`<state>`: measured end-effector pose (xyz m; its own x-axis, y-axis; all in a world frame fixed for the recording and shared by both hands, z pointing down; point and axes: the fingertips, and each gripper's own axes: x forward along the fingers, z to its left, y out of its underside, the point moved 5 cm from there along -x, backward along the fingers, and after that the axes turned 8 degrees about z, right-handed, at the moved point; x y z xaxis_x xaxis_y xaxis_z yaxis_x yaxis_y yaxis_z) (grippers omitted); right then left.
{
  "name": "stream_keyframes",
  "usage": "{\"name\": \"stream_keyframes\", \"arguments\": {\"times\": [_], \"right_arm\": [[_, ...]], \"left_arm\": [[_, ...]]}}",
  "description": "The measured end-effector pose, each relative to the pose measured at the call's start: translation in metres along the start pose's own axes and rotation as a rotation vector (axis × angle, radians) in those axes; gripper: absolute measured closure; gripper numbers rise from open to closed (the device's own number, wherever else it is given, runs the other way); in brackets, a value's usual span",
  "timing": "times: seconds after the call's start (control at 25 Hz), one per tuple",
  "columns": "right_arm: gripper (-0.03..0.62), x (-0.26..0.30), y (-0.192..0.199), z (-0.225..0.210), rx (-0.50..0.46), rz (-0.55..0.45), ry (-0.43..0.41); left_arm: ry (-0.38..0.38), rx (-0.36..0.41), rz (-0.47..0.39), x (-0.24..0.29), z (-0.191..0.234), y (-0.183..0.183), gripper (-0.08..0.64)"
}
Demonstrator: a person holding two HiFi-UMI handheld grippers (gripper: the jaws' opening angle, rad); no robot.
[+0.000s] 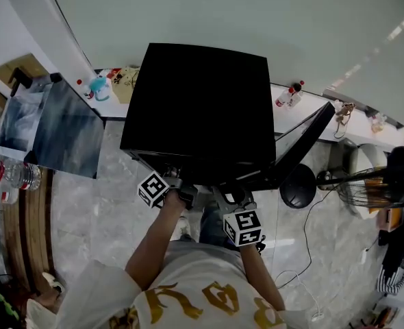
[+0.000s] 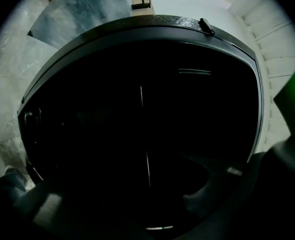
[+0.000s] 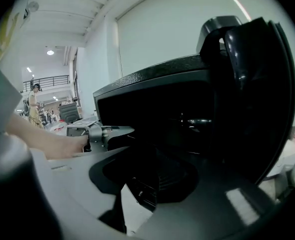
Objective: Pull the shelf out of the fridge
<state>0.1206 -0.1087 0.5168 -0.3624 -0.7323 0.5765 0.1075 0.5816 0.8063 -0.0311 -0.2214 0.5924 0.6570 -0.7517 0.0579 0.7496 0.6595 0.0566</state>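
The small black fridge (image 1: 195, 108) stands on the marble floor, and its door (image 1: 301, 142) hangs open to the right. Both grippers reach into the front opening under the top edge. My left gripper (image 1: 178, 192) sits at the left of the opening and my right gripper (image 1: 231, 199) at the middle. The left gripper view looks into the dark cavity (image 2: 147, 114), where the left gripper (image 2: 147, 204) has its jaws wide apart. A thin glint (image 2: 195, 71) may be a shelf edge. In the right gripper view the right gripper (image 3: 152, 184) is spread around a dark ridged part that I cannot identify. The left gripper (image 3: 95, 134) shows further left.
A grey panel (image 1: 58, 125) leans at the left beside water bottles (image 1: 24, 175). A white ledge (image 1: 305, 112) with small bottles (image 1: 287, 96) runs behind the fridge. A floor fan (image 1: 370, 190) and a cable (image 1: 305, 245) lie to the right.
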Motion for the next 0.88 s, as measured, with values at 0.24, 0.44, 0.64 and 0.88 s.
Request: {"name": "stream_keyframes", "arguments": {"times": [0.24, 0.44, 0.64, 0.88], "right_arm": [[0.439, 0.013, 0.004, 0.002, -0.004, 0.02, -0.048], [0.439, 0.016, 0.005, -0.003, 0.005, 0.029, -0.059], [0.439, 0.02, 0.005, -0.007, 0.014, 0.033, -0.055], [0.439, 0.022, 0.005, -0.005, 0.012, 0.038, -0.056]], "left_arm": [[0.027, -0.01, -0.038, 0.009, 0.006, -0.007, 0.38], [0.078, -0.041, -0.064, 0.017, 0.005, -0.012, 0.384], [0.084, -0.031, -0.079, 0.027, 0.009, -0.019, 0.405], [0.065, -0.036, -0.074, 0.033, 0.01, -0.023, 0.545]]}}
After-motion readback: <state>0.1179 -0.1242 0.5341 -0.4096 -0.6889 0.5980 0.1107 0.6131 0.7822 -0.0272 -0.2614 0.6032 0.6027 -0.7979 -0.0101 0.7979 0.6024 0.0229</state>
